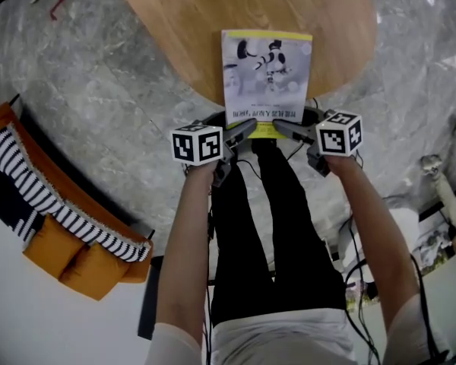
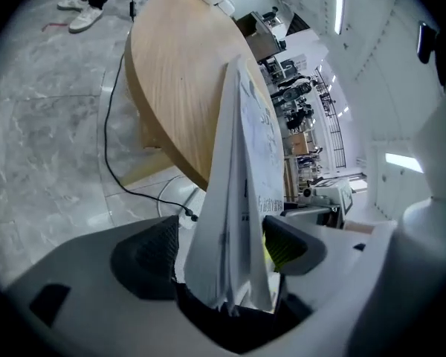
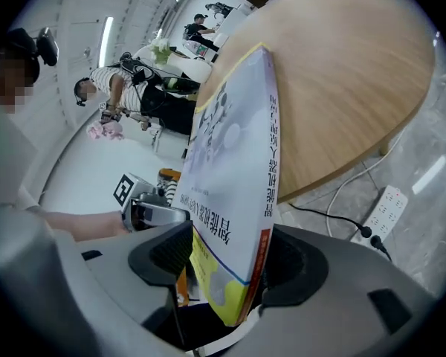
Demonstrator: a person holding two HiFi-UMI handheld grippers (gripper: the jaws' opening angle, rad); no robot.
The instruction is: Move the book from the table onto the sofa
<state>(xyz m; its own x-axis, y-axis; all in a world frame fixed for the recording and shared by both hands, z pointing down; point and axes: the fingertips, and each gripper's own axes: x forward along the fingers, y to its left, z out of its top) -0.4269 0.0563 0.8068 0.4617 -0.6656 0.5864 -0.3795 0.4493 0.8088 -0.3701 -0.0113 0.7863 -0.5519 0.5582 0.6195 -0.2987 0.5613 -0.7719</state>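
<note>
**Book not yet off the table**

The thin white-and-yellow paperback book (image 1: 267, 67) lies on the round wooden table (image 1: 175, 21), its near end overhanging. The left gripper (image 1: 240, 132) and right gripper (image 1: 291, 130) straddle its corners, jaws wide and unclamped (pages fan loosely). The carry to the orange cushioned sofa (image 1: 87, 265) remains.
</note>
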